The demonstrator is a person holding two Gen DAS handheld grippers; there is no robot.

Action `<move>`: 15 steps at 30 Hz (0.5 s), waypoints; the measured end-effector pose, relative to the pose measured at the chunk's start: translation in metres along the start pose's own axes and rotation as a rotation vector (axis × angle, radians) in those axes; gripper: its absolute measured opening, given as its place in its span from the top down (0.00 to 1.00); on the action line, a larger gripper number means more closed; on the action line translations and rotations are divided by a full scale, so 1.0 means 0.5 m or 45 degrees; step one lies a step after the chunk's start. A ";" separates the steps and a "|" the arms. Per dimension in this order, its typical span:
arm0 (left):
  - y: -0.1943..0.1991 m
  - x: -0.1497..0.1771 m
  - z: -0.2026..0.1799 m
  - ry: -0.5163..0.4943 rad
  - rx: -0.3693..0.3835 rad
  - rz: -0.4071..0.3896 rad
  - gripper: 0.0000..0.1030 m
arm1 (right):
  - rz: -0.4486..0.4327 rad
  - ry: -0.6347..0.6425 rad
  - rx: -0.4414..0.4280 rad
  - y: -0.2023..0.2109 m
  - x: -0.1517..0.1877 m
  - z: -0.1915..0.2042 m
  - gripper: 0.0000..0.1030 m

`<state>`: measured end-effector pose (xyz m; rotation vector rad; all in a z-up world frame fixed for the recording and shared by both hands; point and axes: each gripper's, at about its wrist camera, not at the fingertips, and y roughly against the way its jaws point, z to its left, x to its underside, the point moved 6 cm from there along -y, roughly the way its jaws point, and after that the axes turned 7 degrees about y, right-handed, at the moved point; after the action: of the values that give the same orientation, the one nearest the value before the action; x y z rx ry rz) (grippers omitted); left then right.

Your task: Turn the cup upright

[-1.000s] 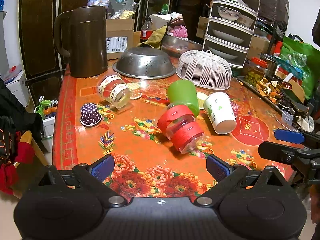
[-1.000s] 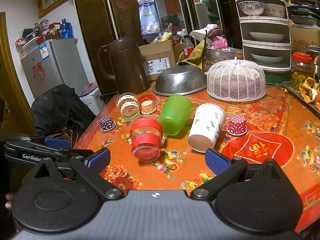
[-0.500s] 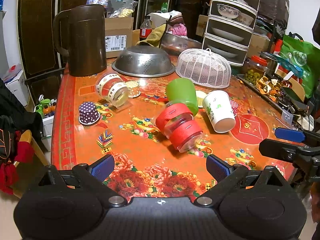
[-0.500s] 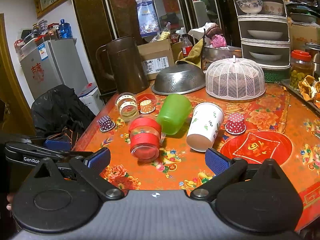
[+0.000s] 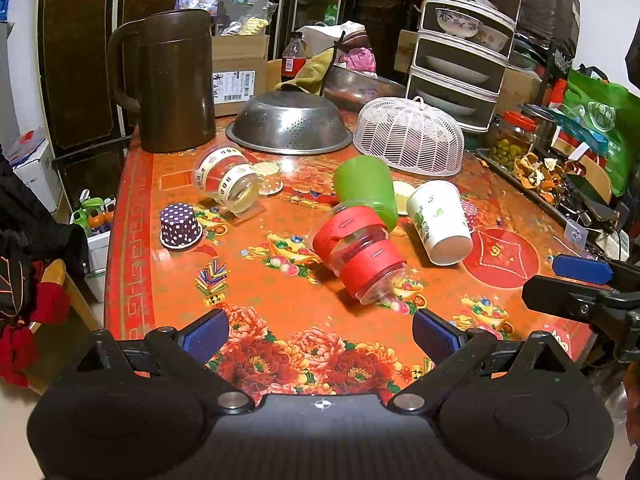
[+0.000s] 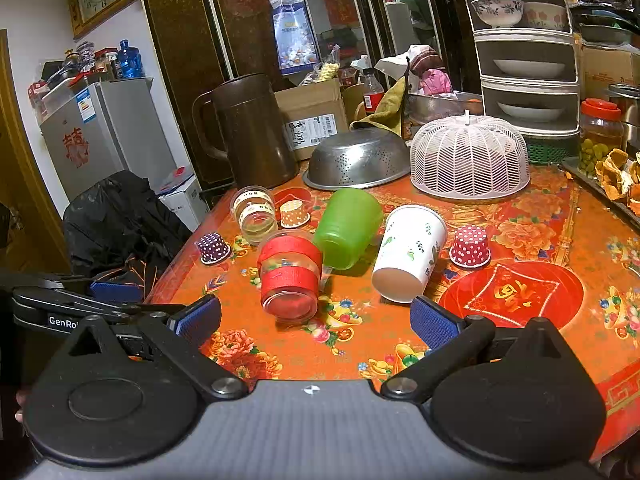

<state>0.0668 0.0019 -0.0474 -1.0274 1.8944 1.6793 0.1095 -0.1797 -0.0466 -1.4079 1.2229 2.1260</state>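
Observation:
Several cups lie on their sides mid-table: a clear cup with red bands (image 5: 360, 252) (image 6: 290, 276), a green cup (image 5: 366, 190) (image 6: 346, 226), a white paper cup with leaf print (image 5: 438, 216) (image 6: 410, 252) and a clear cup with white labels (image 5: 228, 178) (image 6: 254, 210). My left gripper (image 5: 320, 336) is open and empty, over the near table edge, short of the red-banded cup. My right gripper (image 6: 316, 320) is open and empty, just in front of the red-banded and white cups. Each gripper shows at the edge of the other's view.
Small dotted paper cups stand upside down: purple (image 5: 180, 226), red (image 6: 470, 246), orange (image 6: 294, 214). At the back stand a brown jug (image 5: 172, 80), an upturned metal colander (image 5: 290, 122), a white mesh food cover (image 5: 410, 136) and a tiered dish rack (image 5: 464, 40). A tray of peels (image 5: 536, 176) lies at right.
Both grippers have moved slightly forward toward the cups. The cups have not moved and both grippers stay open.

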 end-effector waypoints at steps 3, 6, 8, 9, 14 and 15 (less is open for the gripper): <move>-0.001 0.000 0.001 0.000 0.000 0.001 0.03 | 0.002 -0.003 0.001 0.000 0.000 0.000 0.01; -0.001 0.000 0.000 0.002 0.000 0.001 0.03 | 0.004 -0.005 0.002 0.002 0.000 0.000 0.01; -0.001 -0.001 0.001 0.004 -0.001 0.003 0.03 | 0.004 -0.004 0.001 0.001 0.000 0.000 0.01; -0.001 0.000 0.001 0.005 0.000 0.004 0.03 | 0.004 -0.004 0.001 0.001 0.000 0.000 0.01; -0.003 -0.001 0.003 0.009 0.000 0.007 0.03 | 0.008 -0.005 0.001 0.001 0.000 -0.001 0.01; -0.003 -0.001 0.004 0.011 0.000 0.007 0.03 | 0.009 -0.004 0.001 0.000 0.000 -0.001 0.01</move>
<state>0.0680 0.0037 -0.0484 -1.0318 1.9043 1.6804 0.1099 -0.1797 -0.0466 -1.4010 1.2287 2.1313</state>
